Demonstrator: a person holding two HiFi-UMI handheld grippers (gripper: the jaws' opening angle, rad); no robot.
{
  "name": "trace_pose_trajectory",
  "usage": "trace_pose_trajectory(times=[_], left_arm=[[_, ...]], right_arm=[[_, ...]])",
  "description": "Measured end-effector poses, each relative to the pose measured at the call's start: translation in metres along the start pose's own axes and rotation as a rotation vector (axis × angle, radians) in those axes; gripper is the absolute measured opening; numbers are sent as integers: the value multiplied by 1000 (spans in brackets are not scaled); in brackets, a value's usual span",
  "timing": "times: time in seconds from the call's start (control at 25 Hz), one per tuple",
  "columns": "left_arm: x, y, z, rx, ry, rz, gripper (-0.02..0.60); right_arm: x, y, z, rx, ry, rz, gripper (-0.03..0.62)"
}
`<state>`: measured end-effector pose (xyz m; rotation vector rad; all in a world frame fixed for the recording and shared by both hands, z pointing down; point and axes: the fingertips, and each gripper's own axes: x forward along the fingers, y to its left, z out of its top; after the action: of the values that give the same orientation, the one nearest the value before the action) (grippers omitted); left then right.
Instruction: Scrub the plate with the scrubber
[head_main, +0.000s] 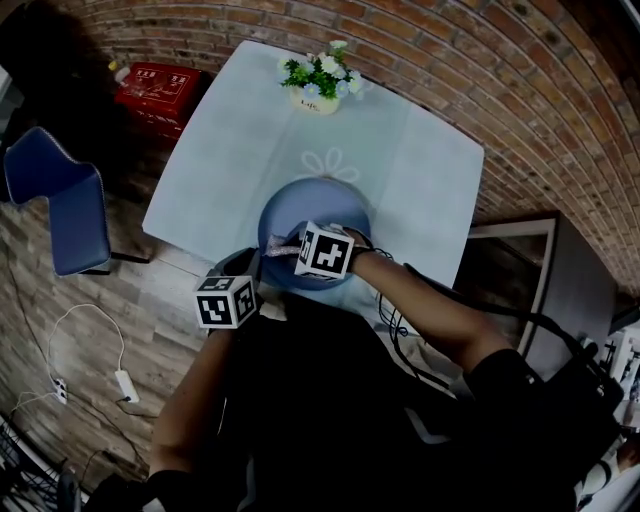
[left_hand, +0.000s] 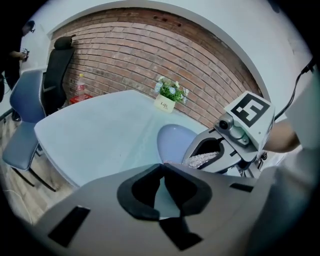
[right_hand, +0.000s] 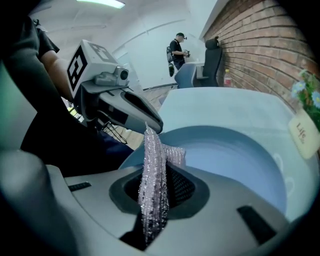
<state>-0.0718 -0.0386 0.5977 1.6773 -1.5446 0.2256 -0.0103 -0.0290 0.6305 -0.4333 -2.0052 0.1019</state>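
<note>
A blue plate (head_main: 318, 208) lies at the near edge of the white table (head_main: 240, 150). My right gripper (head_main: 290, 247) is tilted down over the plate's near part, shut on a sparkly silver scrubber (right_hand: 154, 165) that sticks up between its jaws; the plate (right_hand: 235, 155) fills the view just beyond. My left gripper (head_main: 250, 268) sits at the plate's near-left rim. Its jaws are nearly together, pinching the edge of the plate (left_hand: 175, 142). The left gripper view also shows the right gripper (left_hand: 200, 159) with the scrubber (left_hand: 204, 160) over the plate.
A small pot of flowers (head_main: 322, 82) stands at the table's far edge. A blue chair (head_main: 65, 205) and a red box (head_main: 160, 88) are to the left, a dark cabinet (head_main: 540, 270) to the right. Cables (head_main: 120, 380) lie on the floor. A person (right_hand: 177, 50) stands far off.
</note>
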Motion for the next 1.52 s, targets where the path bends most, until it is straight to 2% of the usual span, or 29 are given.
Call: trace_pose_trajectory(times=[0.16, 0.48, 0.64, 0.84, 1.0, 1.24, 1.36, 1.52], left_arm=[[-4, 0, -6, -7, -5, 10, 38], [-13, -2, -6, -18, -14, 9, 38], [-11, -5, -3, -3, -9, -5, 38], [-7, -6, 5, 29, 12, -11, 38], [-2, -6, 17, 67, 24, -27, 40], [13, -5, 33, 172, 83, -107, 40], [20, -6, 34, 219, 118, -146, 40], [31, -7, 35, 303, 159, -173, 40]], right_arm=[[2, 20, -7, -62, 25, 63, 67], [0, 38, -14, -76, -10, 110, 67], [-1, 46, -21, -43, -15, 135, 67], [-10, 55, -25, 55, -51, 206, 67], [-27, 34, -17, 79, -123, 123, 67], [-44, -9, -1, 72, -174, -64, 67], [-48, -29, 5, 15, -159, -195, 67], [-45, -55, 0, -125, -62, -345, 67]])
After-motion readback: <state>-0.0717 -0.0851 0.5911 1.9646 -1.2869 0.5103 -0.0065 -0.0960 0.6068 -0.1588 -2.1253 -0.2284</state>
